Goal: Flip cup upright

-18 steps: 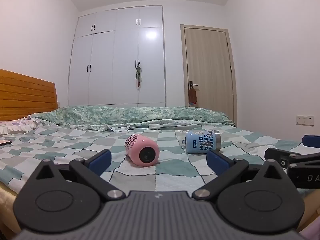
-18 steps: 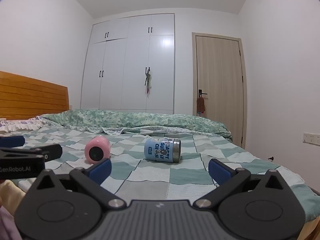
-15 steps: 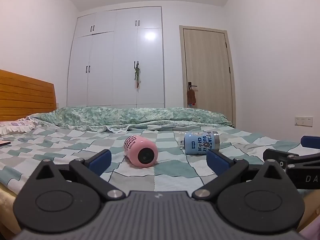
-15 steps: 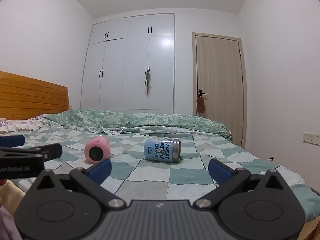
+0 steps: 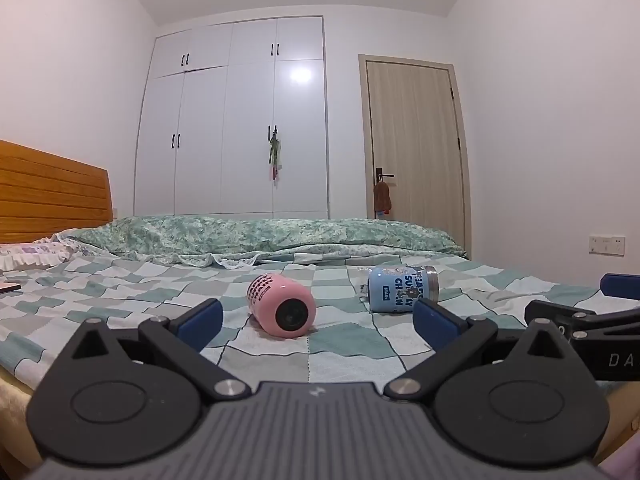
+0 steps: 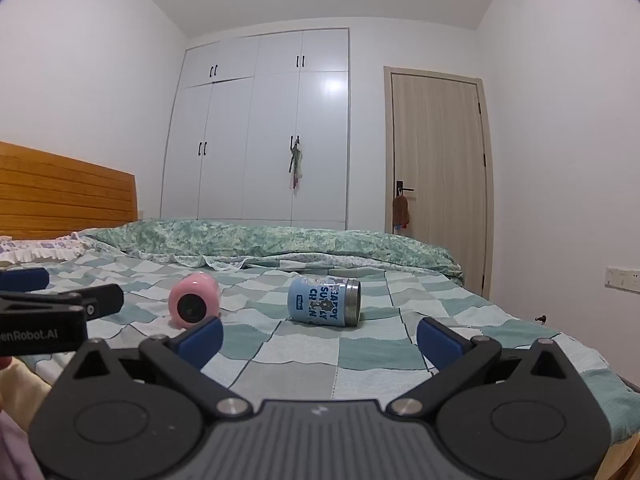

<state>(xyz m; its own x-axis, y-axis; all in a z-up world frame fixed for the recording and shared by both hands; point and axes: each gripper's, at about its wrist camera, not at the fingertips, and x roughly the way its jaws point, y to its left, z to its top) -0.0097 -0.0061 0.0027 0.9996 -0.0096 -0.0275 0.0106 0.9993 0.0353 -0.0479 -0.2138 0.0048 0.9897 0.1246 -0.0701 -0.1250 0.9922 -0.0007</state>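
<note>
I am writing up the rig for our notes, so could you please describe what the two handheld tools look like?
Both match: the left tool and the right tool have a grey ribbed body, black arms with round covers and silver screws, and blue fingertips. White lettering marks each side: "enRobot.AI" on the left one and "DA" on the right. No cables or sleeves show.

We were in a home bedroom: a bed (image 5: 120, 292) with a checked cover, a wooden headboard (image 5: 48, 196), a tall white wardrobe (image 5: 236, 120) and a door (image 5: 416, 148) stood before us.
</note>
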